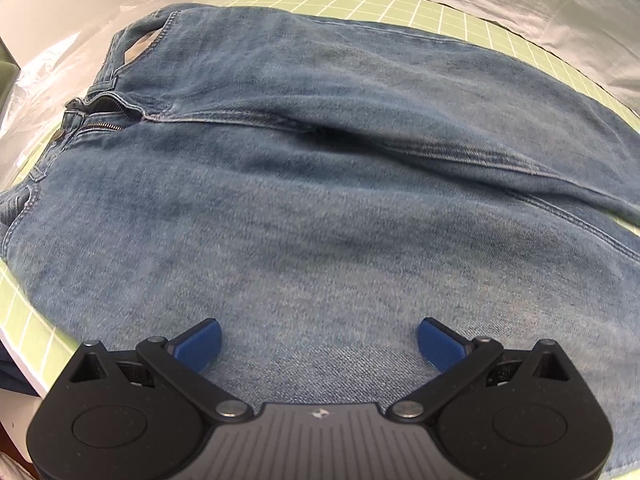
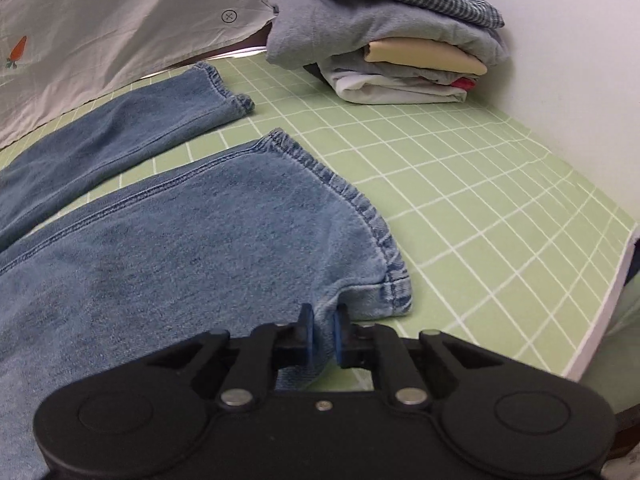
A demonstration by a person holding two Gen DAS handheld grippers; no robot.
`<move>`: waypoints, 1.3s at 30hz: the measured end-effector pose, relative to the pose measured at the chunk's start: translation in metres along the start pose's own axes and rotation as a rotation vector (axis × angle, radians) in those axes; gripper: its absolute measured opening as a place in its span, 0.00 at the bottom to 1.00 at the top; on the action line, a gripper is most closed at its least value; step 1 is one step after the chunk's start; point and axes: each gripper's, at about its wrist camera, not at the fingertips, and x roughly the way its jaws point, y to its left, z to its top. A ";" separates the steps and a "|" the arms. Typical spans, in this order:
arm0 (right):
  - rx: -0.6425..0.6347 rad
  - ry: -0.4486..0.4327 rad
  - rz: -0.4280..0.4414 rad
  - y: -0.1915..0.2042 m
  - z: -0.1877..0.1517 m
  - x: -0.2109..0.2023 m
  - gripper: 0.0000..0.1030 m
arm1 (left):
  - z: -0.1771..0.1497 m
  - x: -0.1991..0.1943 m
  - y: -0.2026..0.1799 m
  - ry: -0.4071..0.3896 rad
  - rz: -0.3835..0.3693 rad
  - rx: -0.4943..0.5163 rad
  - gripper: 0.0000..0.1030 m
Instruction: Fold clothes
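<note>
A pair of blue jeans (image 1: 320, 184) lies spread flat on the green grid mat (image 1: 420, 4), waistband and open zipper (image 1: 100, 114) at the left. My left gripper (image 1: 318, 338) is open, its blue pads wide apart just above the near leg's thigh, holding nothing. In the right wrist view the two legs (image 2: 192, 220) lie side by side with hems pointing away. My right gripper (image 2: 324, 322) is shut on the near edge of the near leg, close to its hem (image 2: 384, 240).
A stack of folded clothes (image 2: 392, 40), topped by a checked shirt, sits at the mat's far right corner. A white cloth with a carrot print (image 2: 100, 32) lies along the mat's far side. The mat's right edge (image 2: 600, 320) drops off.
</note>
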 end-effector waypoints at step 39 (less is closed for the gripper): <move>0.038 -0.061 0.066 0.110 0.199 0.119 0.80 | 0.236 0.032 0.073 -0.199 0.125 -0.341 1.00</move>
